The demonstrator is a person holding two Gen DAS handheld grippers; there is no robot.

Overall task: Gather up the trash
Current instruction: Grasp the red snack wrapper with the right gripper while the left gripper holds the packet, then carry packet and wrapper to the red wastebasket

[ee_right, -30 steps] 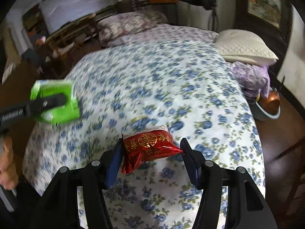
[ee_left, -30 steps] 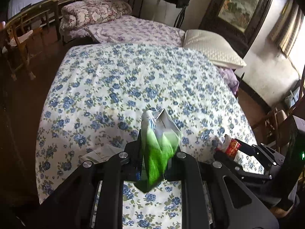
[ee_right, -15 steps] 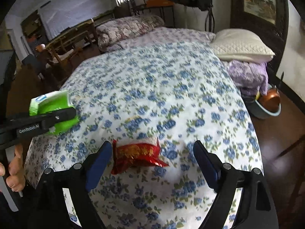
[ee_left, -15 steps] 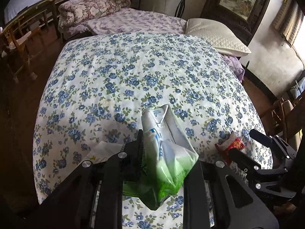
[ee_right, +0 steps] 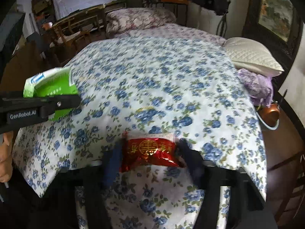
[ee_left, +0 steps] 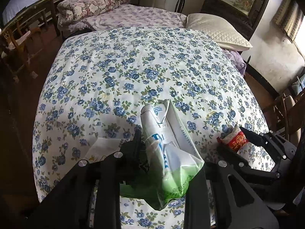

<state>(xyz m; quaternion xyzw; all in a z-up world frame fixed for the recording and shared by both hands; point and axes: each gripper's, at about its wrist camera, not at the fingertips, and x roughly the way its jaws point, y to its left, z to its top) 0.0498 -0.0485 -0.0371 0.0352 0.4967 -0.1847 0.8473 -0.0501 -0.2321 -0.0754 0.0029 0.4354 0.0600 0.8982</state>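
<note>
A: What has the left gripper [ee_left: 164, 152] got?

B: It is clamped on a green and white packet [ee_left: 167, 152], which stands up between its fingers above the near edge of the floral quilt [ee_left: 133, 72]. A white paper scrap [ee_left: 103, 148] lies on the quilt at nine o'clock of it.

A: And the right gripper [ee_right: 150, 150]?

B: Closed on a red wrapper [ee_right: 150, 149], at three o'clock of the left one. Nothing stands between them.

A: Around them?

B: A cream pillow [ee_right: 251, 55] at two o'clock, a copper pot [ee_right: 269, 112] on the floor at three.
</note>
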